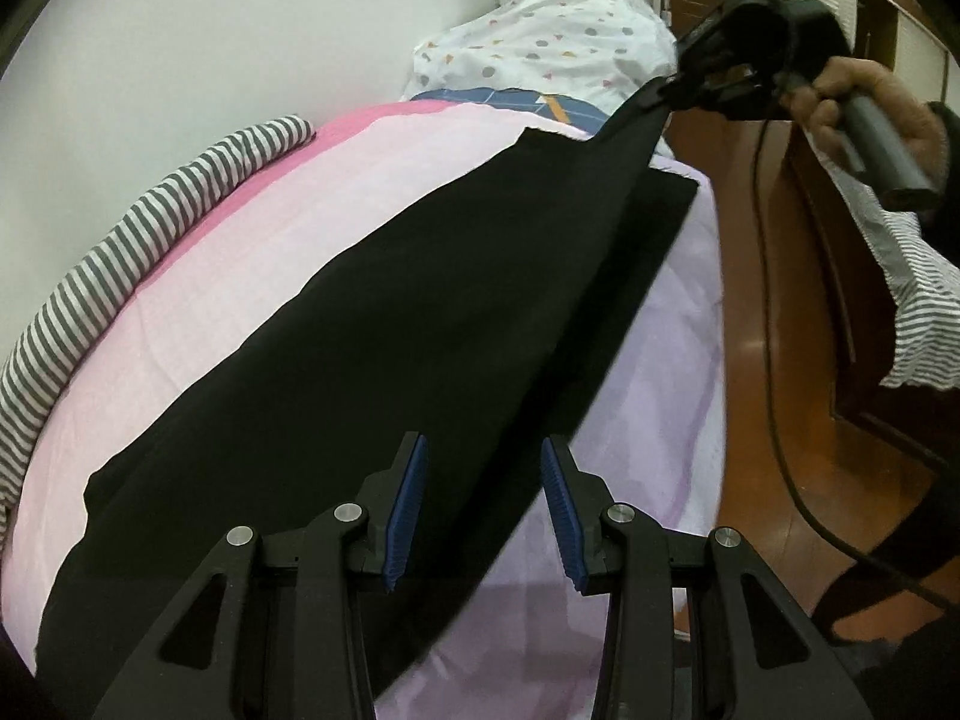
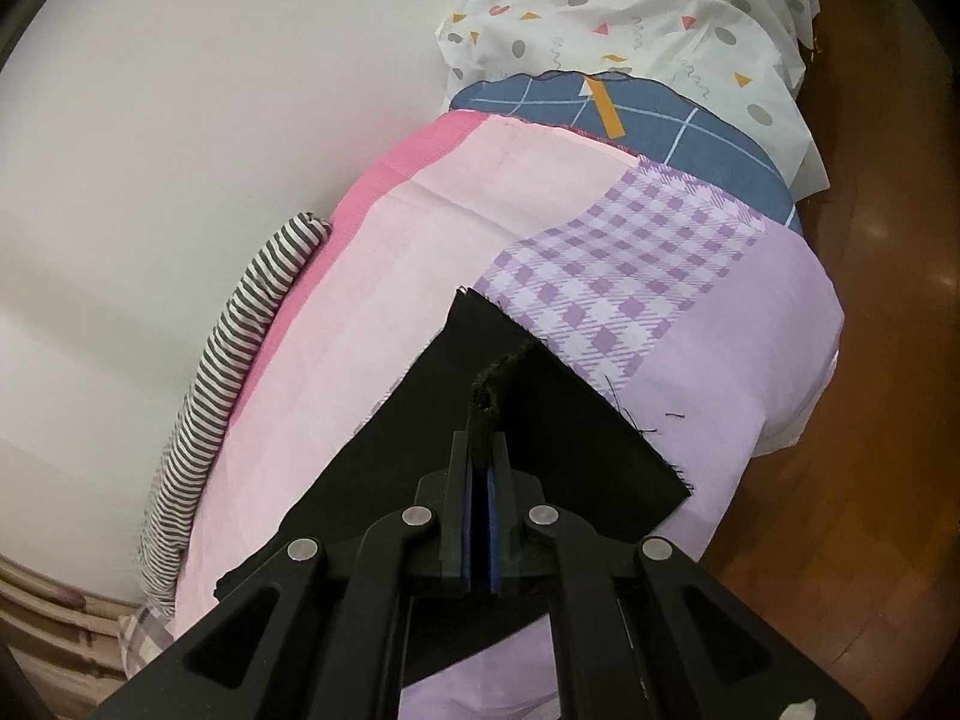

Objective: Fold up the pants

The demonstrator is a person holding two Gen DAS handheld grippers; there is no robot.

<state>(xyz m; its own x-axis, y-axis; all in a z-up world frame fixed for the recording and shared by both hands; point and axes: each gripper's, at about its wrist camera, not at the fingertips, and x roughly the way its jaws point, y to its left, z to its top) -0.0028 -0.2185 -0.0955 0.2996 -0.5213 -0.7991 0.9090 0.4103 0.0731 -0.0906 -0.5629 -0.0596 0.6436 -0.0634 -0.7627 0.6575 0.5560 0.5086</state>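
- Pants (image 1: 372, 372): black, stretched lengthwise along the bed (image 1: 252, 252); near end flat on the pink sheet, far end lifted off the lilac patch
- Right gripper (image 2: 480, 462): jaws clenched on a bunched hem of the pants, raised above the bed's floor-side edge
- Left gripper (image 1: 483, 480): jaws spread, holding nothing, hovering over the pants' near end
- Striped cloth (image 1: 120, 240): rolled along the wall-side edge, apart from the pants
- Patterned bedding (image 2: 648, 12): heaped at the far end
- Wood floor (image 2: 870, 420): open beside the bed
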